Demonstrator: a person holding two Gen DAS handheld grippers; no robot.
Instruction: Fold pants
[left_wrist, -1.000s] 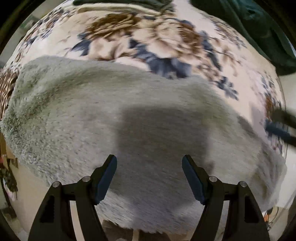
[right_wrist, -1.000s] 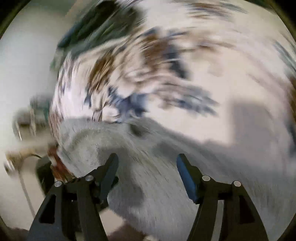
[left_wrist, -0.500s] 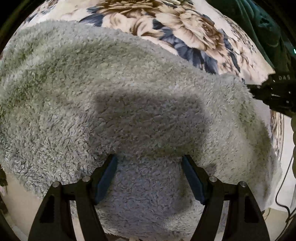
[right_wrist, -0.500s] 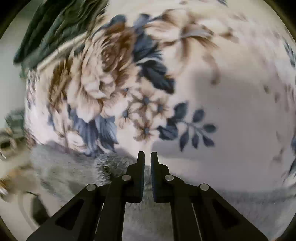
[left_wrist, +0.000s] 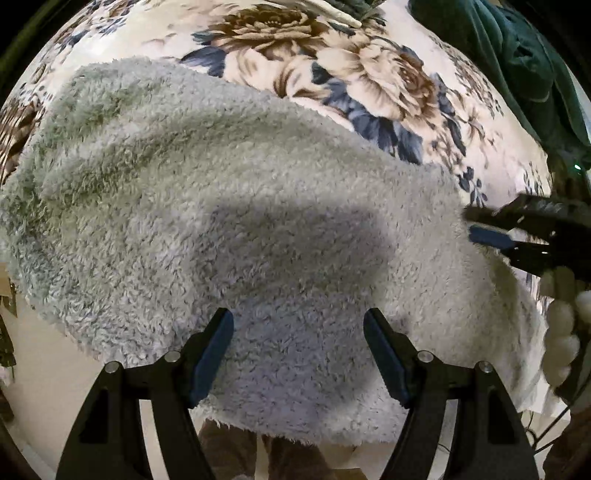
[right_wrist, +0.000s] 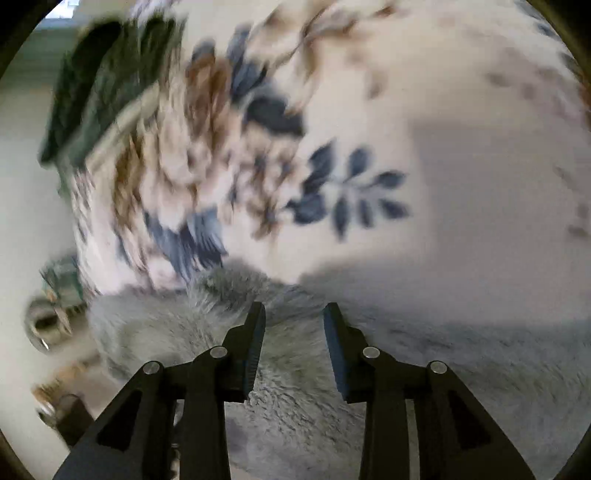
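Observation:
The pants (left_wrist: 229, 221) are grey, fluffy fleece, lying folded on a floral bedspread (left_wrist: 332, 66). My left gripper (left_wrist: 298, 350) is open and empty, just above the near part of the pants. My right gripper (right_wrist: 294, 332) is open and empty over the far edge of the pants (right_wrist: 295, 406); this view is blurred by motion. In the left wrist view the right gripper (left_wrist: 487, 229) shows at the right edge of the pants, jaws apart.
A dark green garment (left_wrist: 517, 66) lies at the far right of the bed and also shows in the right wrist view (right_wrist: 96, 92). The bed's near edge (left_wrist: 44, 369) drops to the floor. Blurred metal objects (right_wrist: 48, 325) stand beside the bed.
My right gripper was open, shut at the pants' edge half a second ago, and has now opened again. My left gripper dipped close to the pants, then drew back a little, staying open.

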